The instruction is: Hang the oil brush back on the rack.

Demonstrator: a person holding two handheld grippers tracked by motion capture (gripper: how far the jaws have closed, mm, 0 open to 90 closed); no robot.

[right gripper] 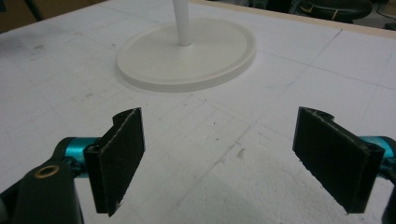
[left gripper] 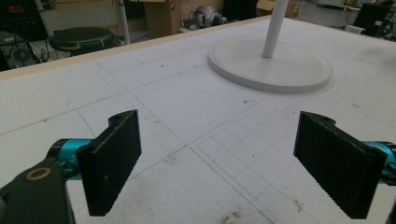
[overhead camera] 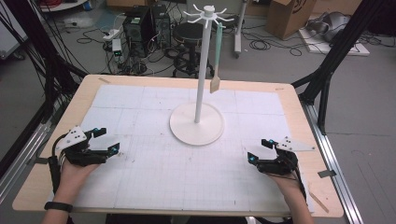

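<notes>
My left claw and right claw gape wide, empty; that hanging spatula looks light, stiff — I'd pinch its handle.

lab, probably | computer towers | floor cables | cardboard box | black frame struts
</notes>
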